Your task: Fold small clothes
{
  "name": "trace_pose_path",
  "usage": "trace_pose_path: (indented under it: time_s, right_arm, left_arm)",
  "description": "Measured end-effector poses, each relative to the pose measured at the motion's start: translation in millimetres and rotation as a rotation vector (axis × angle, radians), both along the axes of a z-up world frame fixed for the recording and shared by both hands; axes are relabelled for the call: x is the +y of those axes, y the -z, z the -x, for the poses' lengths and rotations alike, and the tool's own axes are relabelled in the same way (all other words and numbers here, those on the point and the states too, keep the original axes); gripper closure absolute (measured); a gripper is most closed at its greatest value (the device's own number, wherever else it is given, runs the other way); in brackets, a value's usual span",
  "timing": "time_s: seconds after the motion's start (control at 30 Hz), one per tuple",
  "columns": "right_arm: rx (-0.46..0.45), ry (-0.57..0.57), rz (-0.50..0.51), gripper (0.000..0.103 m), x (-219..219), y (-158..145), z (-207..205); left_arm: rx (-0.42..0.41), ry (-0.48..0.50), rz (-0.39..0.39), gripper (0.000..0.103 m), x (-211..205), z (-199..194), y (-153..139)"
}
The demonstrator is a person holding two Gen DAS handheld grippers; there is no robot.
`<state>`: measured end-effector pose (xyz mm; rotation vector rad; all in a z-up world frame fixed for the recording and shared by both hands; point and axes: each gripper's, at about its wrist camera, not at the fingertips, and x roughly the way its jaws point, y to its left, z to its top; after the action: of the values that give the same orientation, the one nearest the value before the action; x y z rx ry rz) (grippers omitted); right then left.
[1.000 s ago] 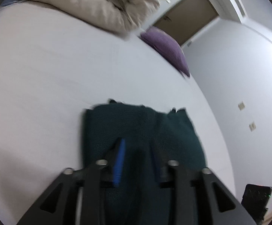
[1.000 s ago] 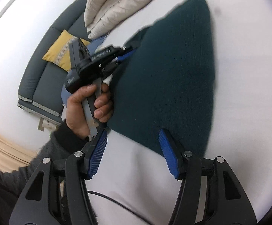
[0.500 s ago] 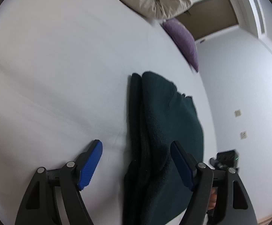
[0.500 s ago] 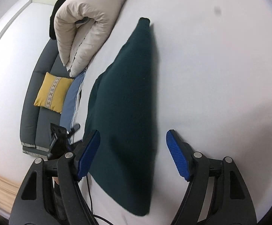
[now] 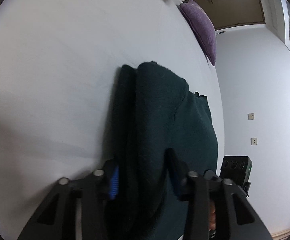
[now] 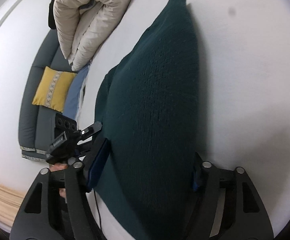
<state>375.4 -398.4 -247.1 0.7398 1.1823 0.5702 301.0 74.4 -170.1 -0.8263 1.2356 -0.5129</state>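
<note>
A dark green knit garment lies folded in layers on the white bed sheet. My left gripper has closed in on its near folded edge, a finger on each side of the thick fold. In the right wrist view the same garment stretches away from me. My right gripper stands wide, its fingers straddling the garment's near end. The left gripper also shows in the right wrist view, at the garment's left edge.
A beige duvet is bunched at the far side of the bed. A purple pillow lies by the wall and a brown door. A grey sofa with a yellow cushion stands beyond the bed's left edge.
My left gripper has moved forward and narrowed around the garment's folded edge. My right gripper has moved in over the garment's near end, still wide.
</note>
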Motion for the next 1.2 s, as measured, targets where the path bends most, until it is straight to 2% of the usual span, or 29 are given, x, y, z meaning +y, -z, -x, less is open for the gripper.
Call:
trace_pose_path:
  time_s: [0.1,0.2,0.33,0.4,0.53,0.7,0.87,0.97,1.07,1.1,1.13,1.2]
  right_arm:
    - [-0.003,0.009,0.011,0.054,3,1,-1]
    - [-0.020,0.015,0.034,0.060,2,-6,4]
    - [-0.100,-0.001,0.138,0.063,21,-41,16]
    - [-0.146,-0.025,0.170,0.064,29,-64,34]
    - [-0.191,-0.031,0.148,0.064,29,-96,76]
    - [-0.206,-0.030,0.104,0.064,22,-110,134]
    - [-0.204,-0.019,0.064,0.064,12,-93,195]
    - [-0.173,-0.002,0.066,0.064,5,-69,215]
    - [-0.088,0.039,0.072,0.063,-4,-28,219]
    - [-0.057,0.059,0.052,0.061,-8,-12,218]
    - [-0.062,0.077,-0.013,0.061,-13,-4,217]
    - [-0.069,0.095,-0.043,0.060,-15,-4,218]
  left_arm:
    - [0.001,-0.008,0.041,0.074,-8,1,3]
    - [-0.017,-0.018,0.031,0.078,-9,3,-4]
    - [-0.047,-0.025,0.022,0.079,-17,15,-27]
    - [-0.098,0.003,-0.013,0.079,-31,32,-51]
    - [-0.158,0.048,-0.032,0.079,-46,71,-86]
    - [-0.193,0.100,-0.054,0.079,-67,133,-108]
    - [-0.220,0.142,-0.104,0.079,-95,181,-101]
    - [-0.184,0.154,-0.128,0.079,-112,187,-72]
    - [-0.109,0.135,-0.154,0.076,-119,183,-28]
    - [-0.102,0.120,-0.125,0.075,-117,184,-22]
    - [-0.098,0.099,-0.087,0.075,-116,184,-18]
    - [-0.098,0.082,-0.067,0.072,-121,185,-20]
